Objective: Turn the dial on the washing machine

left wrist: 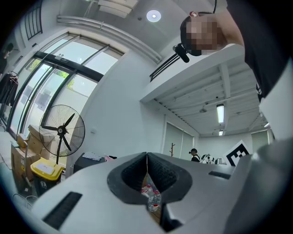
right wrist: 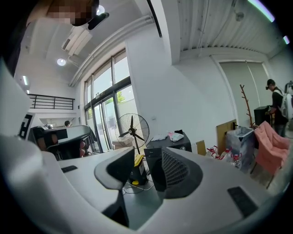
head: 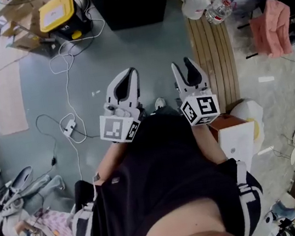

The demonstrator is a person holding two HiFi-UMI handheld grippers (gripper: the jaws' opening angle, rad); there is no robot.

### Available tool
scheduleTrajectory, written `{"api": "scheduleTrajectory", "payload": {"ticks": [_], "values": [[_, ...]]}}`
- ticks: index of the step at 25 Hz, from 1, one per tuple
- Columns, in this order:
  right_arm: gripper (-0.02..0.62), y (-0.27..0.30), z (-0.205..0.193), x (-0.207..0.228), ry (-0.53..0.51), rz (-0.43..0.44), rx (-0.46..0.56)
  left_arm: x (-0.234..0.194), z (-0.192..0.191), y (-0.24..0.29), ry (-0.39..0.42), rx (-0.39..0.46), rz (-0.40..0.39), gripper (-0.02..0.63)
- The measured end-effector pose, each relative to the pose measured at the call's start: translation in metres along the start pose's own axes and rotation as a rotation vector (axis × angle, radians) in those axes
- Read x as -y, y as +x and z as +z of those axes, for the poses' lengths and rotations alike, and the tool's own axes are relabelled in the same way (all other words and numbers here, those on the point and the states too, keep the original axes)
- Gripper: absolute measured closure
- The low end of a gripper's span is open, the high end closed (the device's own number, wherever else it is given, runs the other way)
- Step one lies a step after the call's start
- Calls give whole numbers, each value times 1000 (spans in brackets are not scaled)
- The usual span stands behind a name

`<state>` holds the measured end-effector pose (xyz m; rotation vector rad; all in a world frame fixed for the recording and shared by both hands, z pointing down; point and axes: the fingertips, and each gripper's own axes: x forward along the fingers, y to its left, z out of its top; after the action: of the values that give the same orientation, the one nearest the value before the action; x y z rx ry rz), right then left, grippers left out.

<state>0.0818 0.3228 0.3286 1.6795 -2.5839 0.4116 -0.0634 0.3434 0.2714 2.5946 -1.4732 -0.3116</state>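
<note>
Dial and washing machine cannot be found for sure in any view. A black box (head: 129, 1) stands on the floor (head: 142, 49) ahead of the person, but it is too far off and too dark to tell if it is the washing machine. The left gripper (head: 128, 74) and the right gripper (head: 183, 67) hang side by side, close to the person's body and well apart from that box. On the left gripper, the fingers (left wrist: 130, 173) touch at the tips and hold nothing. On the right gripper, the fingers (right wrist: 176, 171) stand apart with only air between them. So the task looks not begun. The person has yet to reach the dial, grip it and turn it.
</note>
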Motion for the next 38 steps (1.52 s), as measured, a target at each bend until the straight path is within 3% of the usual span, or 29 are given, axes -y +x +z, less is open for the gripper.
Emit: {"api": "scheduleTrajectory", "payload": {"ticks": [6, 12, 19, 30, 38], "values": [[405, 17, -1, 33, 13, 36, -19, 13, -8, 25, 9, 2, 46, 584], [405, 64, 3, 67, 28, 40, -32, -3, -18, 73, 10, -23, 53, 584], [405, 164, 8, 106, 19, 21, -44, -64, -33, 162, -5, -22, 19, 583], [403, 387, 26, 156, 50, -46, -108, -220, -19, 326, -16, -30, -75, 583], [390, 519, 8, 225, 65, -111, -156, -284, -42, 399, -40, -75, -97, 584]]}}
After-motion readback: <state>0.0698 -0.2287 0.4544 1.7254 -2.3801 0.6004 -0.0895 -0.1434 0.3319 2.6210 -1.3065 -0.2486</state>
